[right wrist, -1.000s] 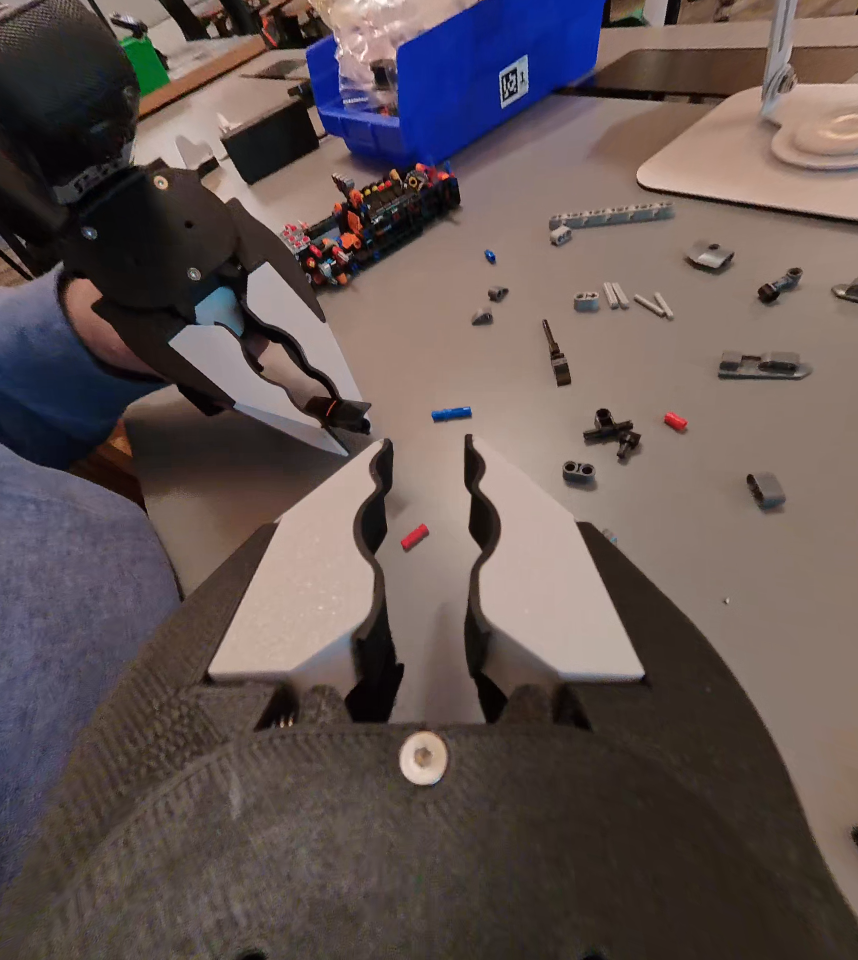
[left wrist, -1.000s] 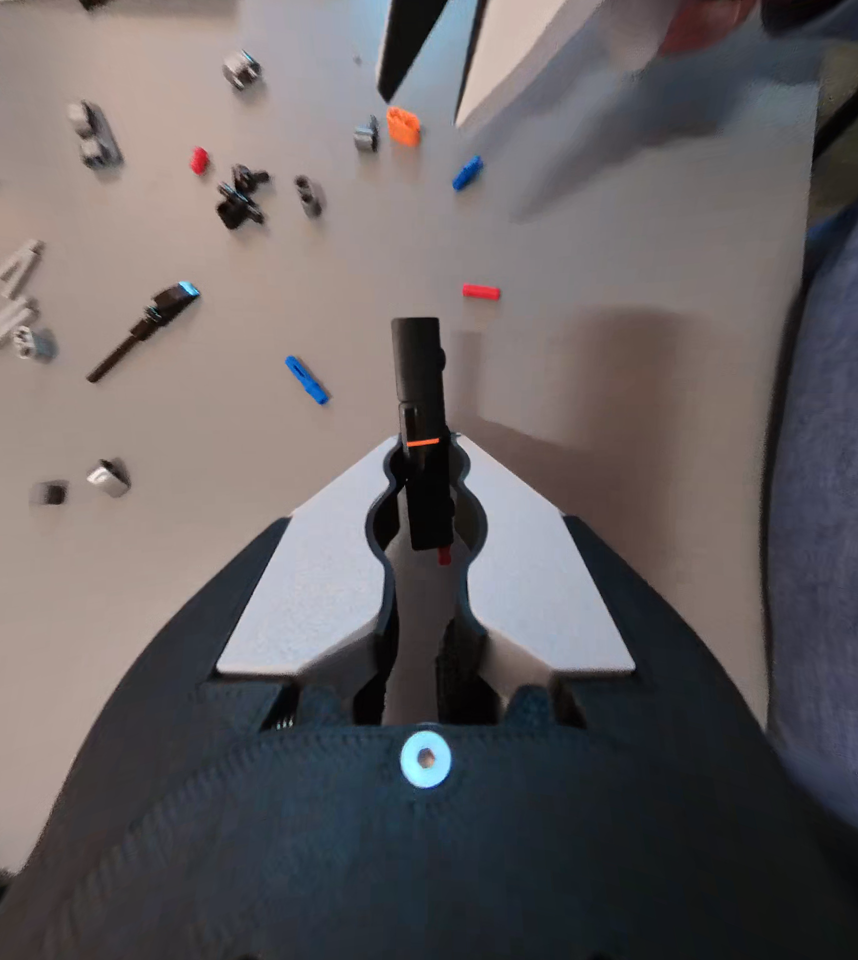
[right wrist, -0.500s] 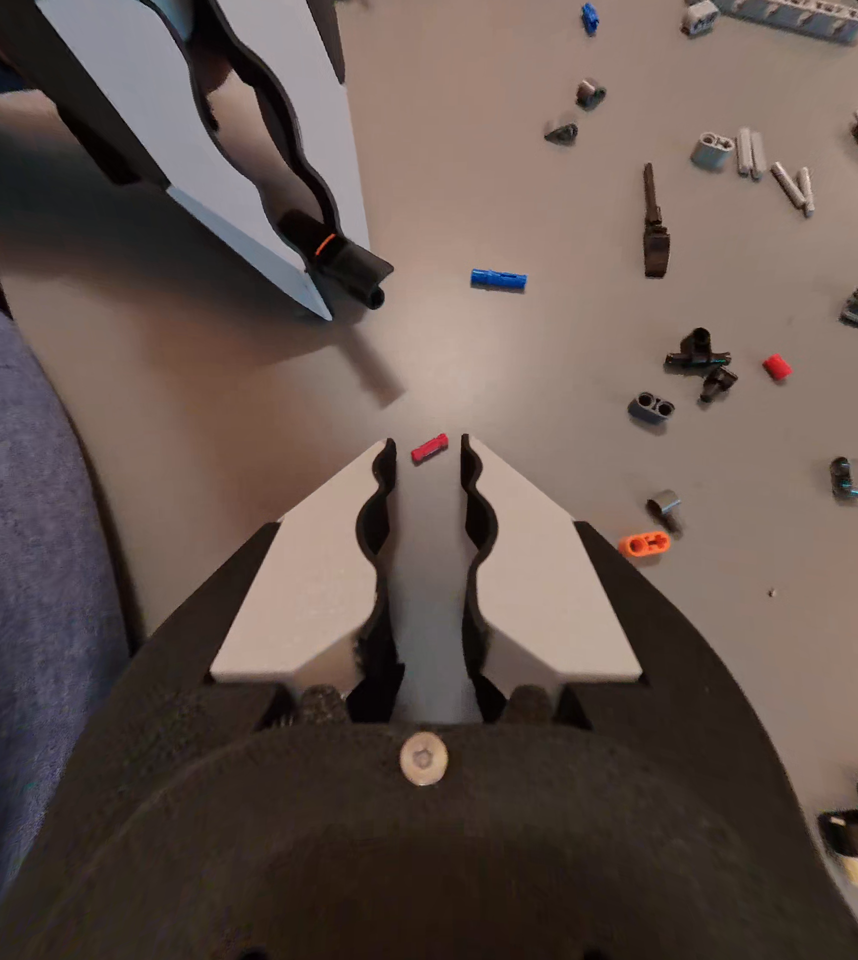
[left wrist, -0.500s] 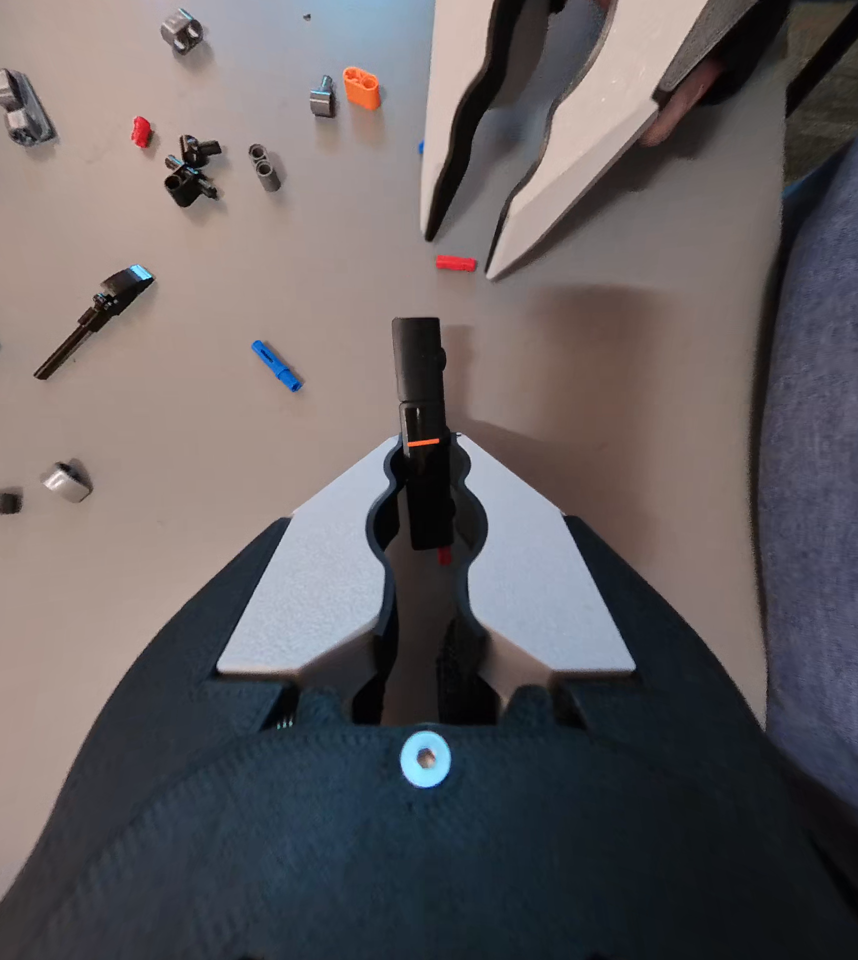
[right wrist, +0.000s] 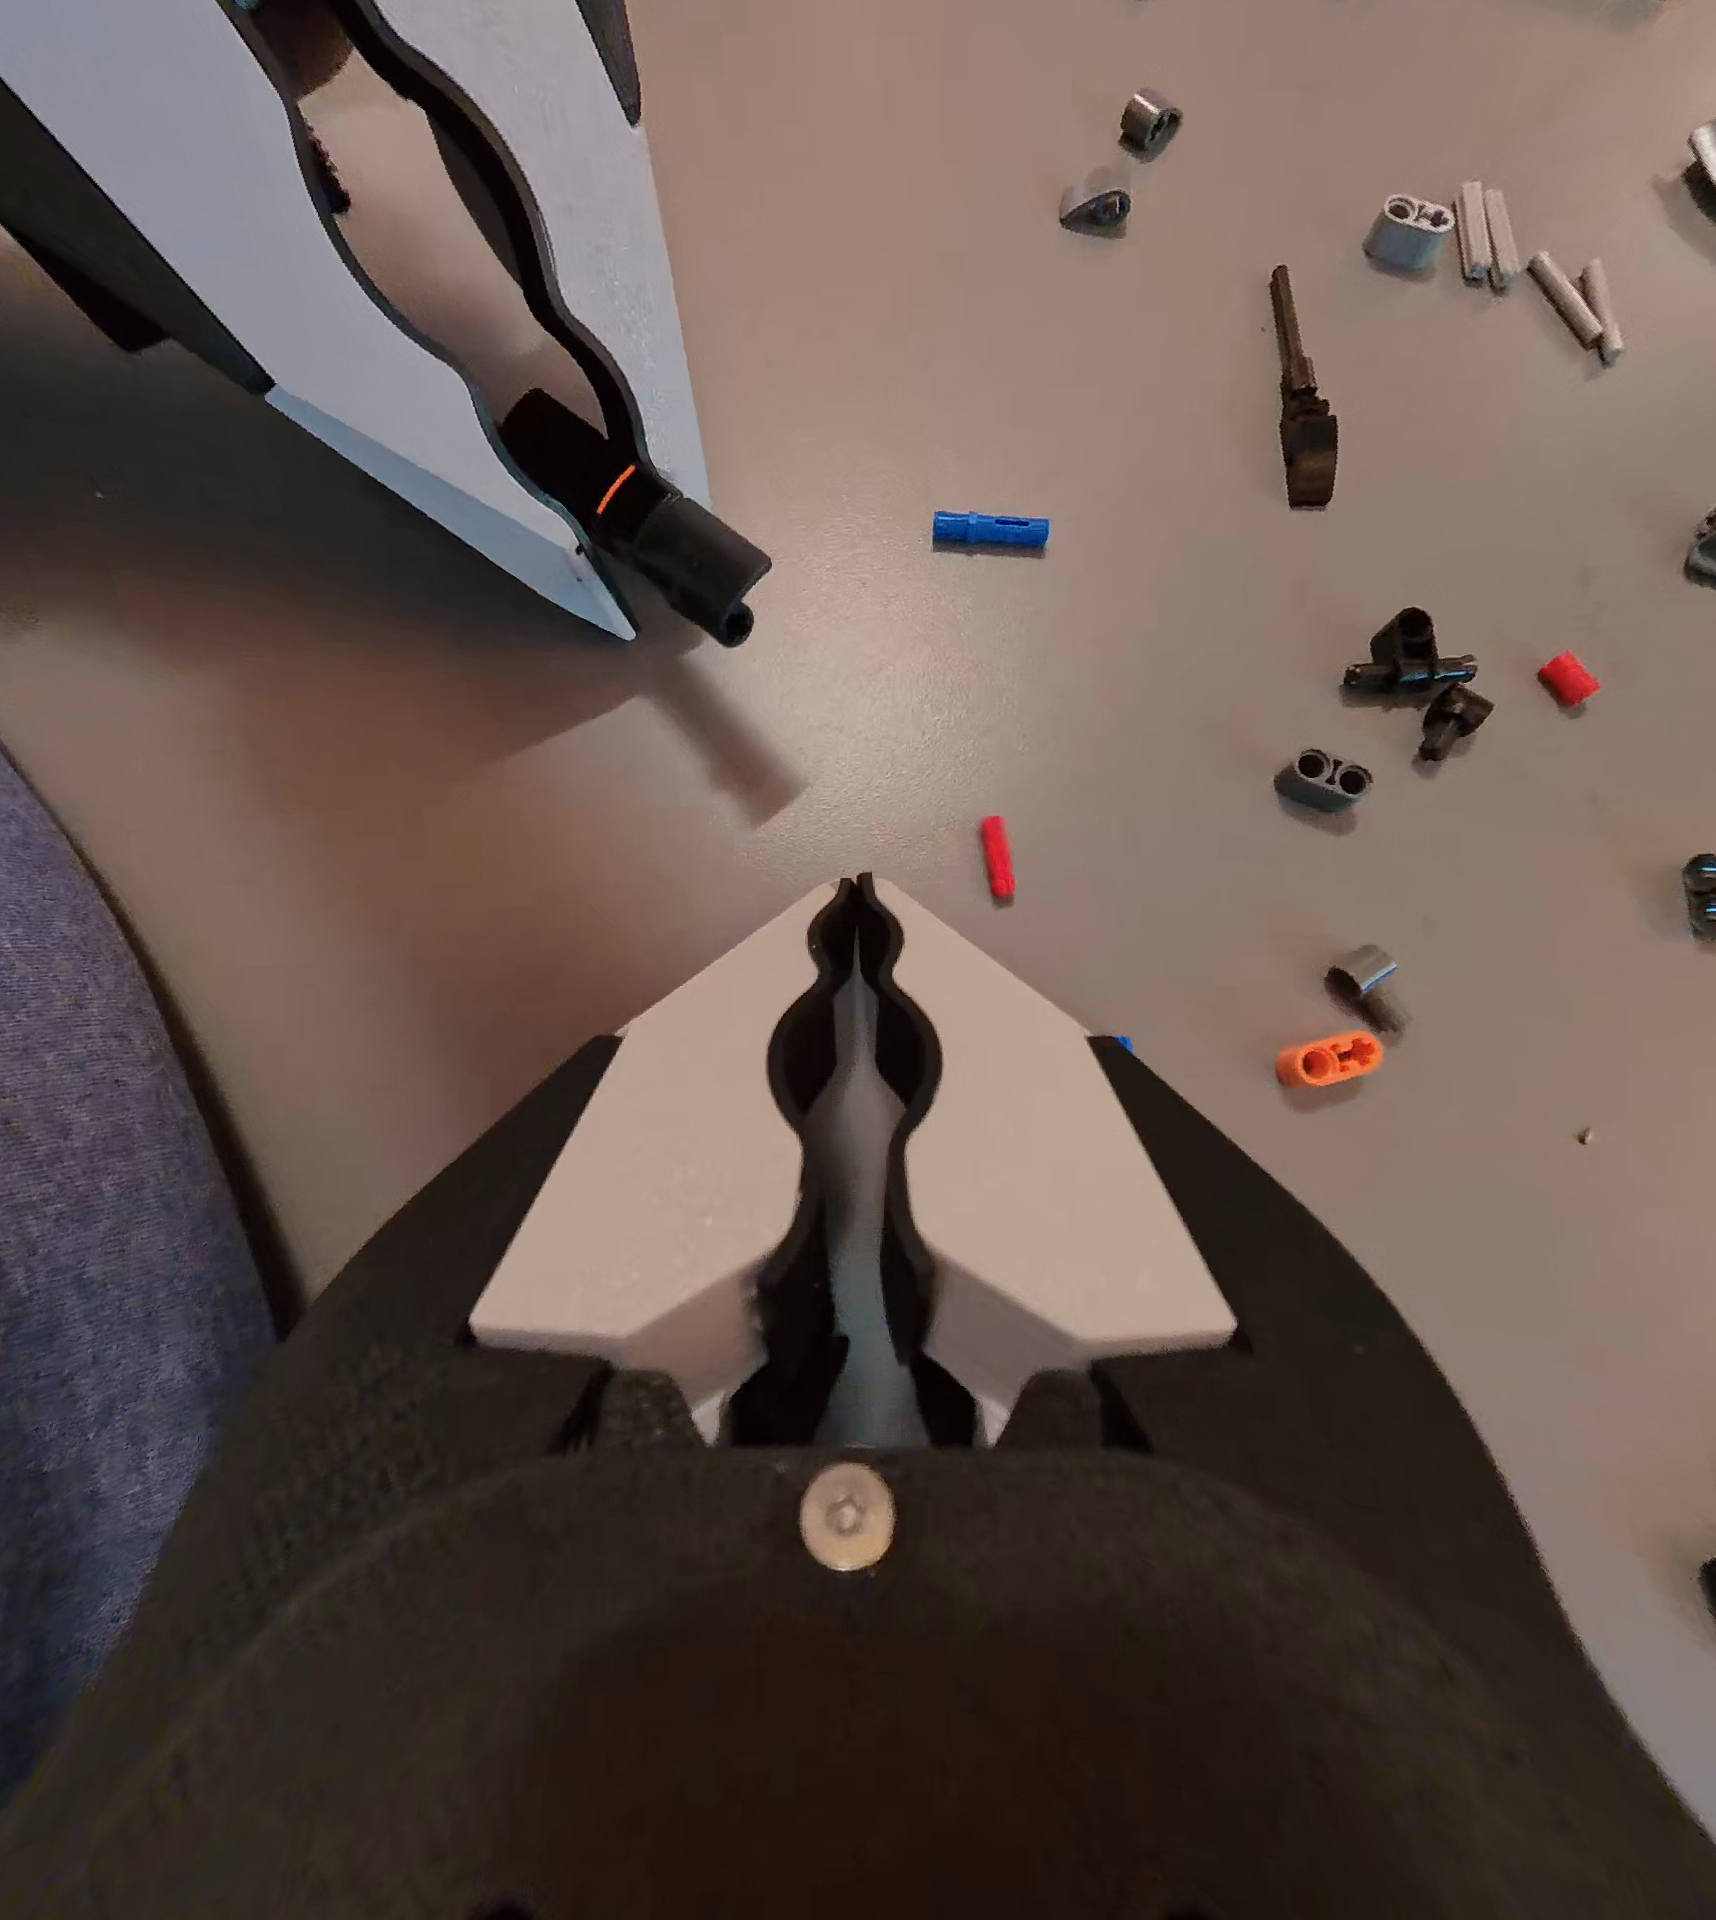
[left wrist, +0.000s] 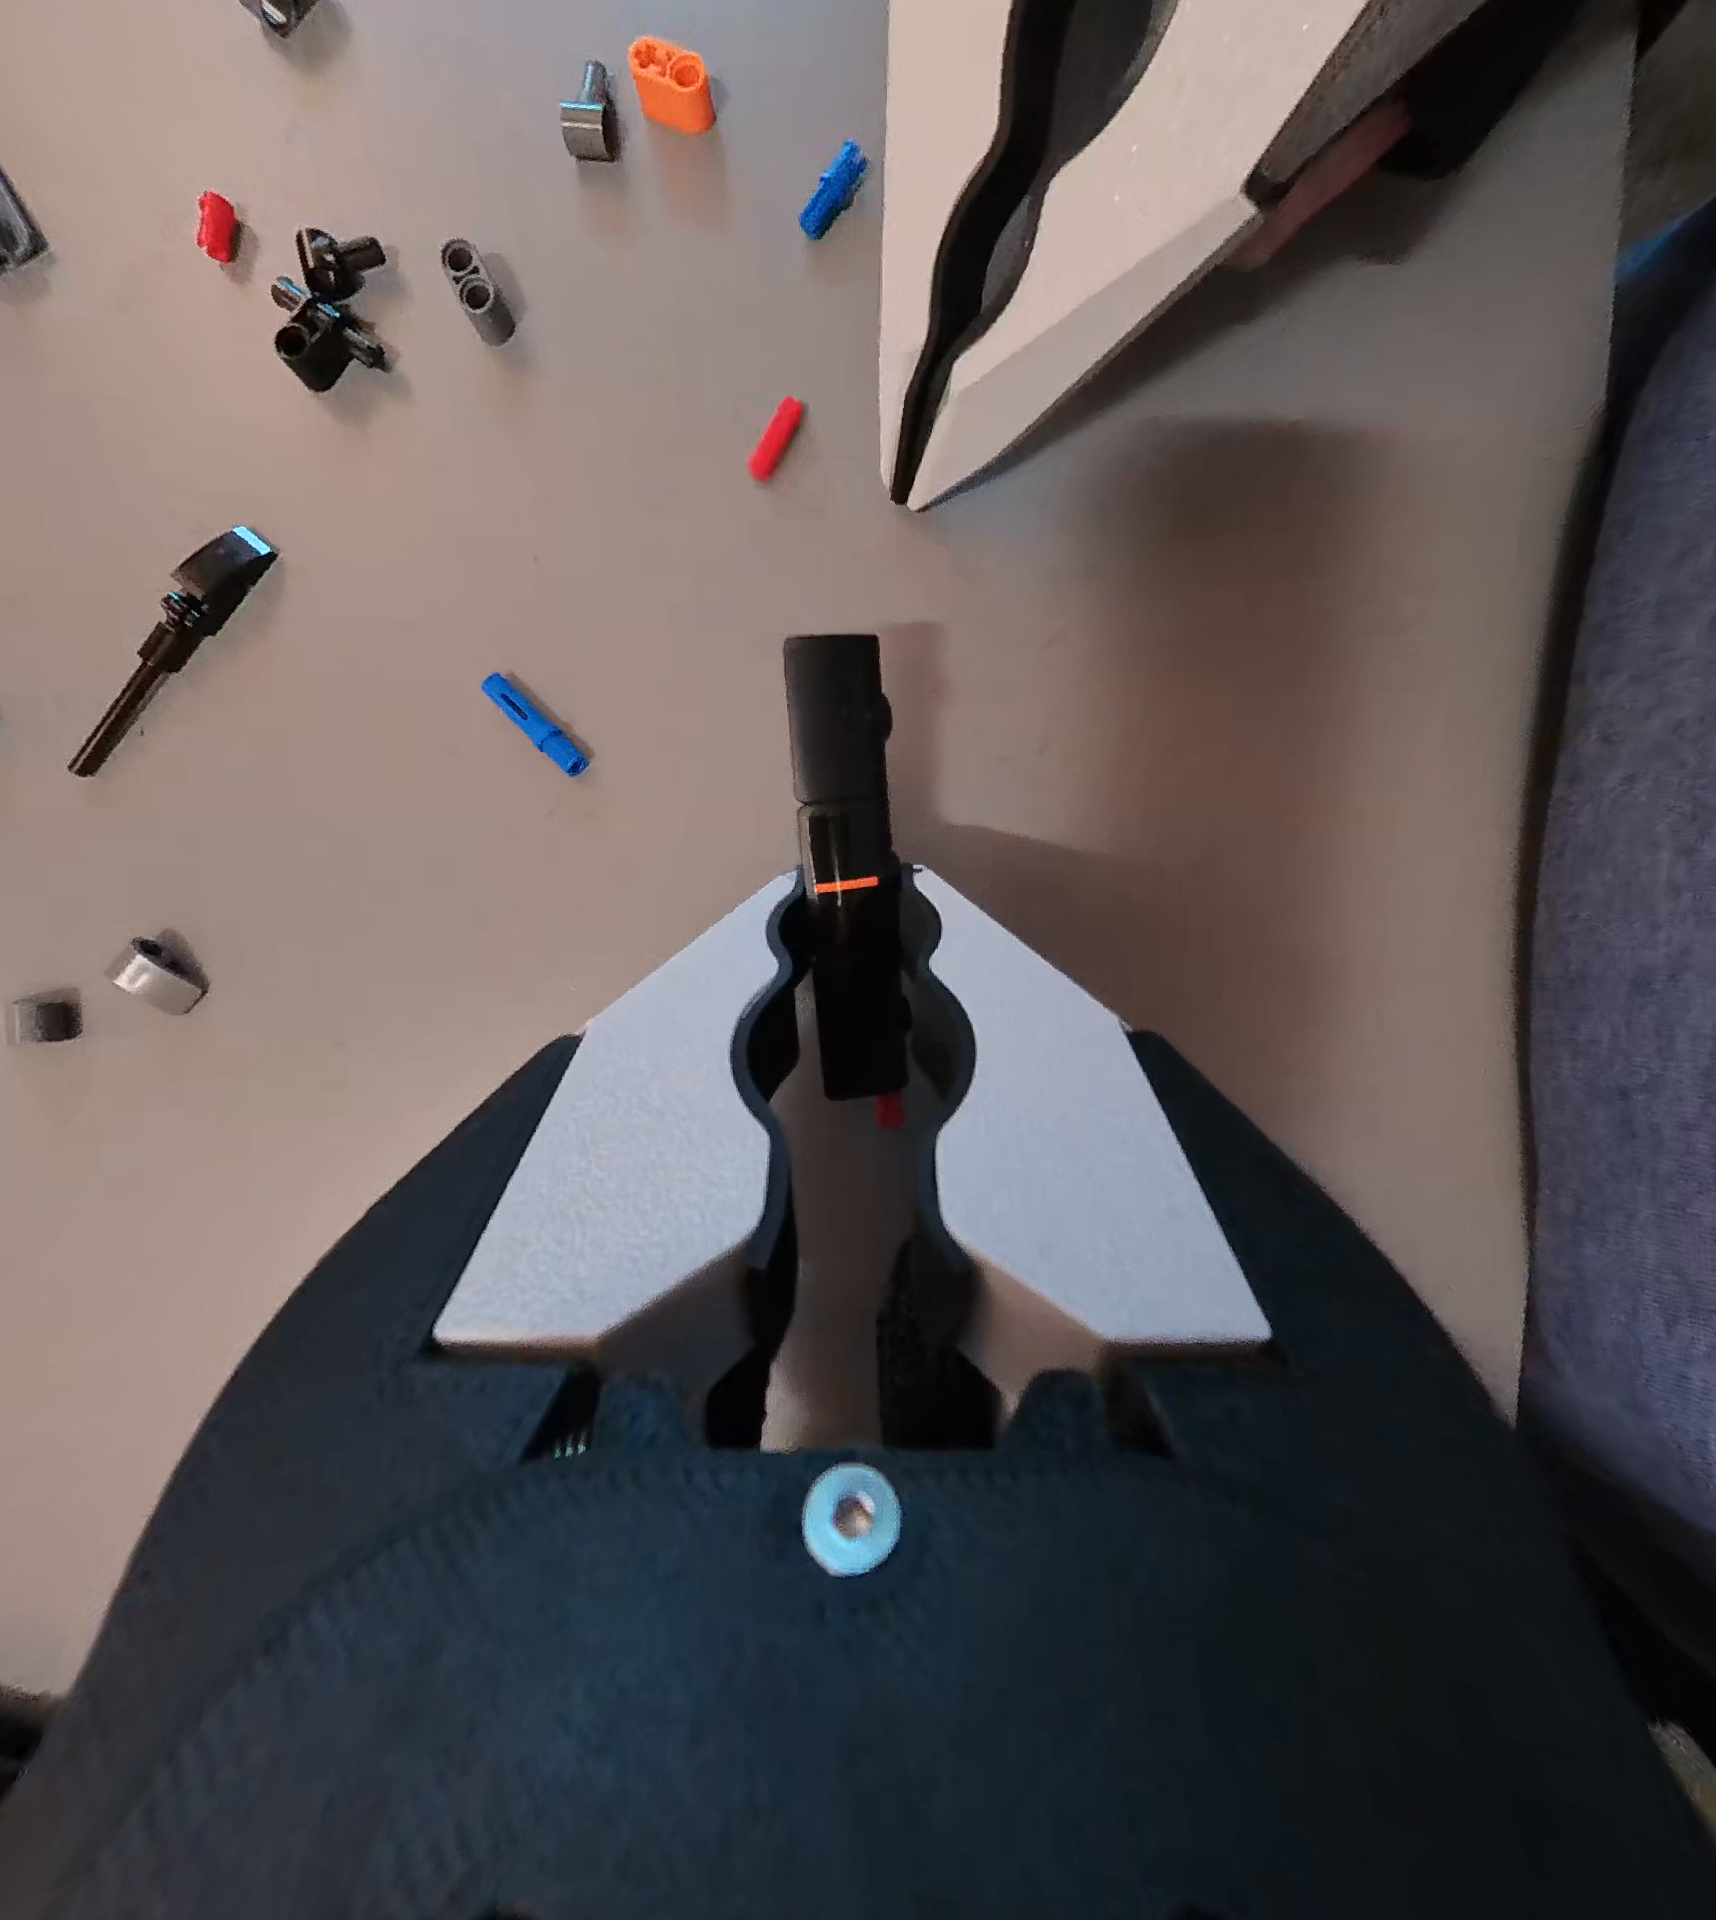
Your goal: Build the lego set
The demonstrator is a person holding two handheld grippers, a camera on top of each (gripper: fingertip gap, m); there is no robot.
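My left gripper (left wrist: 854,881) is shut on a black lego assembly (left wrist: 833,717) with a thin orange line, which sticks out past the tips above the grey table (left wrist: 418,935). It also shows at the top left of the right wrist view (right wrist: 625,597), holding the same assembly (right wrist: 693,556). My right gripper (right wrist: 859,883) is shut with nothing between its jaws, tips down at the table. A small red pin (right wrist: 995,856) lies just right of its tips, apart from them. In the left wrist view the red pin (left wrist: 775,437) lies left of the right gripper (left wrist: 904,497).
Loose parts lie across the table: a blue pin (right wrist: 989,529), an orange connector (right wrist: 1328,1060), black connectors (right wrist: 1415,665), a black axle part (right wrist: 1303,405), a red bush (right wrist: 1567,677) and grey pieces (right wrist: 1319,779). A person's blue clothing (right wrist: 23,1039) borders the table's near edge. Across from one pair of fingers to the other is roughly 7 centimetres.
My right gripper has shut; the red pin that lay between its open tips now lies beside them, turned. The left gripper still holds the black assembly.
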